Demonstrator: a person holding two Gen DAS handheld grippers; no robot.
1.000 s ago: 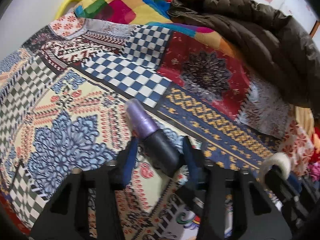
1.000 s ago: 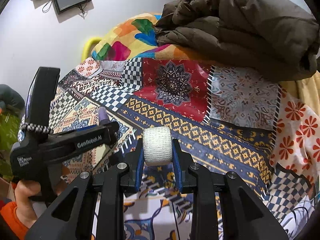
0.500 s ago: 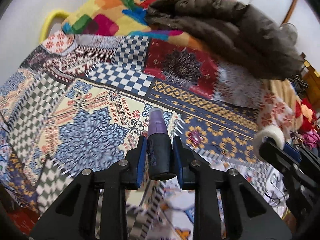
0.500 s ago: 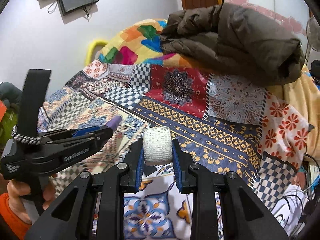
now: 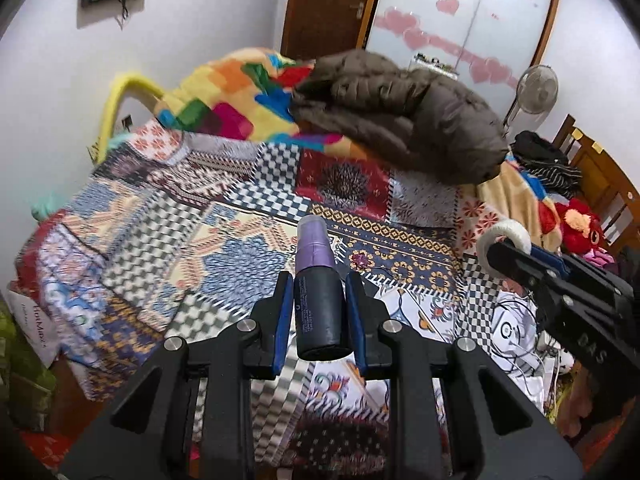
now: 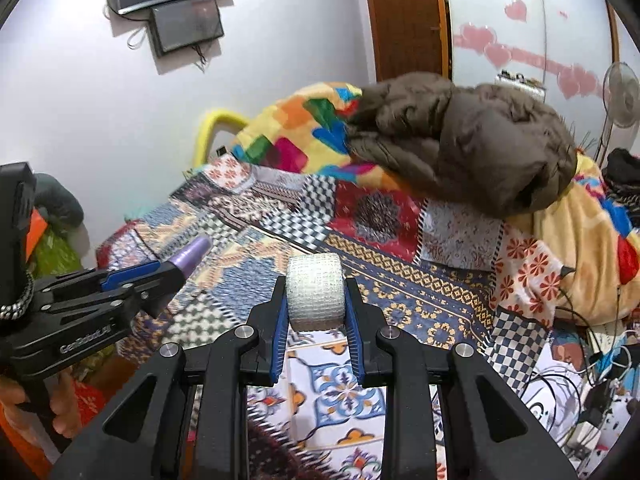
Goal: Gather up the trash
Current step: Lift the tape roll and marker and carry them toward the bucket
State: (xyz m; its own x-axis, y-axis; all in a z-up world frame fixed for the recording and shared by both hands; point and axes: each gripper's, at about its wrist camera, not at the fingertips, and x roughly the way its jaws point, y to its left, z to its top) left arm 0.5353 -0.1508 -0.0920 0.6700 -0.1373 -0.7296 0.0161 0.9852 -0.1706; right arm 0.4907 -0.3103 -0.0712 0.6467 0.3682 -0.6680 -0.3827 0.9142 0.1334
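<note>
Both claws had risen from the bed, the left claw closing onto a purple-capped bottle between its pads. Right claw clamped a white tape roll. Beyond lay a brown jacket.

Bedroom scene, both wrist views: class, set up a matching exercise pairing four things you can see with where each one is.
Things:
1. purple-capped spray bottle
2. white gauze roll
3. brown puffer jacket
4. standing fan

Places:
A. piled on the colourful blanket
B. in the right tool
C. in the left tool
D. by the wardrobe, far right

Pairs: 1-C, 2-B, 3-A, 4-D
</note>
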